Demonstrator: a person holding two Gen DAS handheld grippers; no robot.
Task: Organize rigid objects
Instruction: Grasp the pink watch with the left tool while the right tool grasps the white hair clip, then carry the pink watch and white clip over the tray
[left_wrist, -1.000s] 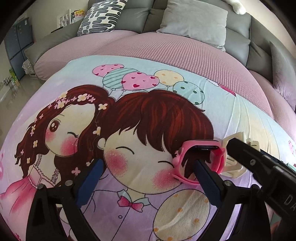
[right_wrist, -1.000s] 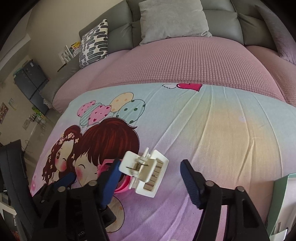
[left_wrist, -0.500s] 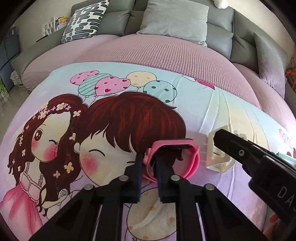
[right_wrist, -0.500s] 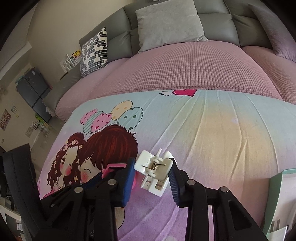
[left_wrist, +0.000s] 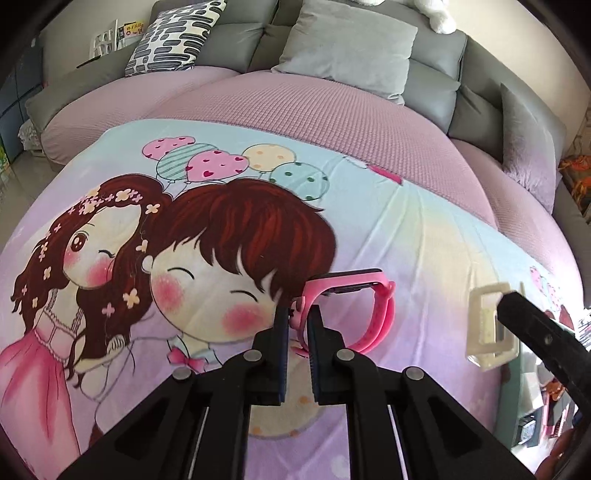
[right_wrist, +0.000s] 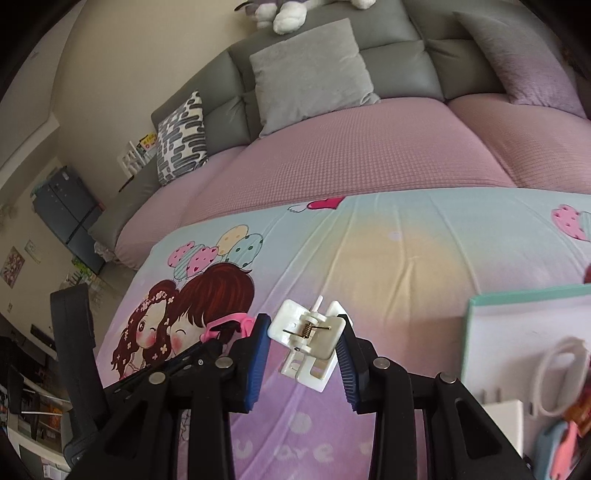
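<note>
**Both grippers loaded over the cartoon blanket**

Right up close, my left gripper (left_wrist: 297, 325) is pressed together on the strap of the pink watch (left_wrist: 354, 314), pads hard against the band. The watch loops out to the right of the fingers, its dark face turned up and away, above the printed blanket (left_wrist: 424, 258).

Over on the other side, my right gripper (right_wrist: 304, 341) is pinching the white clip (right_wrist: 308, 341), blue pads on either side of it, spring and pin facing the camera, toothed end hanging down toward the blanket. From the left wrist camera that same clip shows blurred just beside the watch, at the tip of my right gripper.

To the right of the clip there's a box (right_wrist: 524, 295) with a teal rim, with a white loop and other blurred things in it.

Farther out, the cartoon couple and the balloons, then the pink quilted cover (right_wrist: 369, 155). At the back, the grey sofa (left_wrist: 436, 62) with a grey cushion (right_wrist: 310, 70) and a patterned cushion (left_wrist: 177, 37).
</note>
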